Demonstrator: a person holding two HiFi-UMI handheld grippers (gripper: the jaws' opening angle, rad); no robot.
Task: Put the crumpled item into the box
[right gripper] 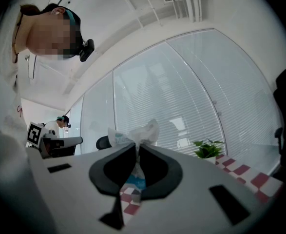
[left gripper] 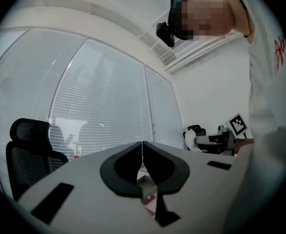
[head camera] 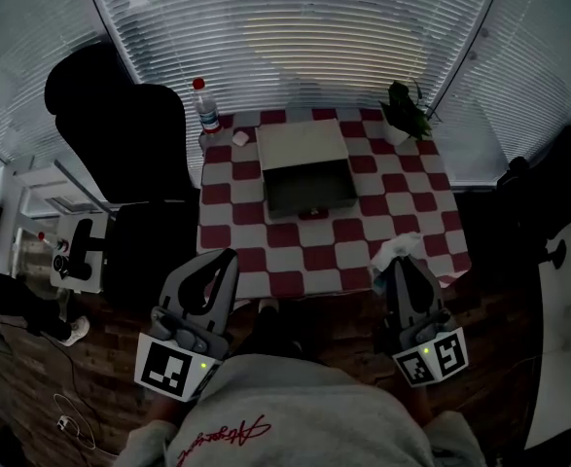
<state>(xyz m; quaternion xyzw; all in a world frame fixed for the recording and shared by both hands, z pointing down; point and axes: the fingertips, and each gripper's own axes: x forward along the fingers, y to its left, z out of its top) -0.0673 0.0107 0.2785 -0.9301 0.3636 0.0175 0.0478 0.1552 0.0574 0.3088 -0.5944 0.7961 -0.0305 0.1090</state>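
Observation:
An open grey box with its pale lid folded back sits on the red-and-white checked table, toward the far side. My right gripper hangs over the table's near right edge, shut on a crumpled white wrapper. In the right gripper view the wrapper sticks up above the closed jaws, with a blue-printed part below them. My left gripper is held off the near left corner of the table, shut with nothing in it; its jaws meet tip to tip.
A water bottle with a red cap and a small white lump stand at the table's far left. A potted plant occupies the far right corner. A black office chair is left of the table. Blinds cover the windows behind.

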